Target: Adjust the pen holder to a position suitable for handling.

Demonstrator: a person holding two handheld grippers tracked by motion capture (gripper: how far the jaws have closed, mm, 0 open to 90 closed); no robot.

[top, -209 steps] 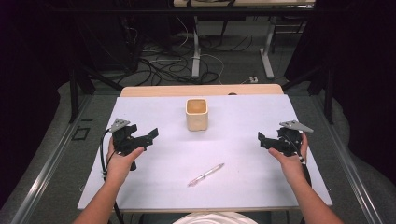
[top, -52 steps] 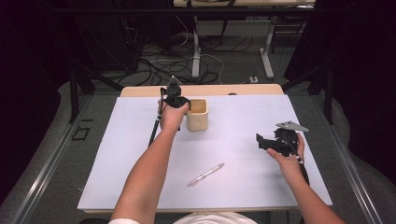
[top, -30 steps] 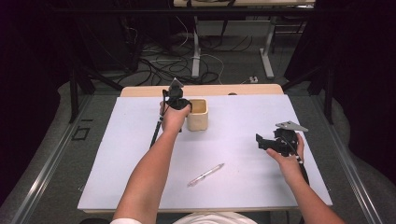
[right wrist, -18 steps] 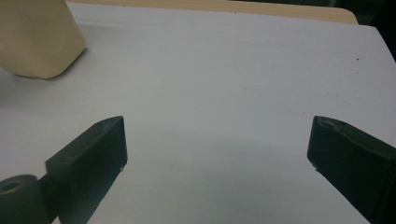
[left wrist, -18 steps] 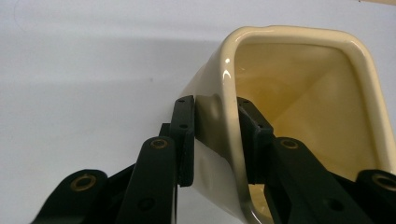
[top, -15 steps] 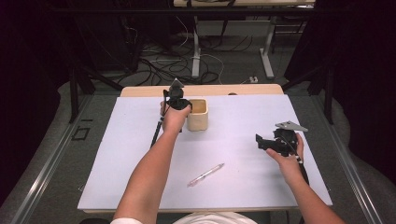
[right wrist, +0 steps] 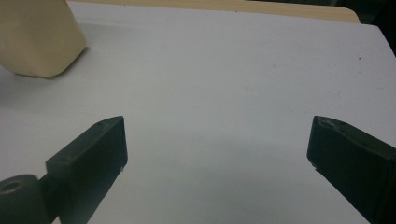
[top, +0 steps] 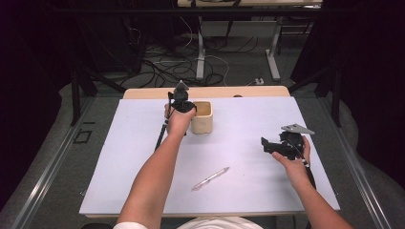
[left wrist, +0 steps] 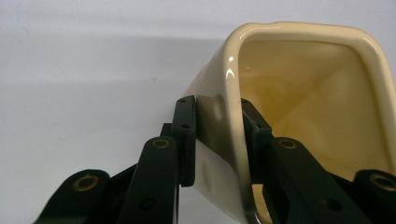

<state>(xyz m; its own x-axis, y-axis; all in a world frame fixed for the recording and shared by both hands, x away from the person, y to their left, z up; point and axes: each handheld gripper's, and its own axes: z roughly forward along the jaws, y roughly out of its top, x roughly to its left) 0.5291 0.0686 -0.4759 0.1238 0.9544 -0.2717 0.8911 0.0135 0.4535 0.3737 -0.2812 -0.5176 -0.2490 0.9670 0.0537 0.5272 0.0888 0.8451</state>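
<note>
1. At the far middle of the white table (top: 119,171), the left gripper (left wrist: 215,109) is clamped on the wall of a cream cup (top: 202,117), one jaw outside and one inside its rim.
2. The cup looks glossy and rigid, probably ceramic or hard plastic: likely slippery and liable to chip if knocked, so the thin wall near a corner seems the sensible place to pinch.
3. Seen along the jaws, the cup's open mouth lies just ahead and to the right of them.
4. The right gripper (top: 265,145) hovers with jaws wide apart and empty; the cup sits well ahead to its left, and a pen (top: 210,178) lies nearer the person.
</note>
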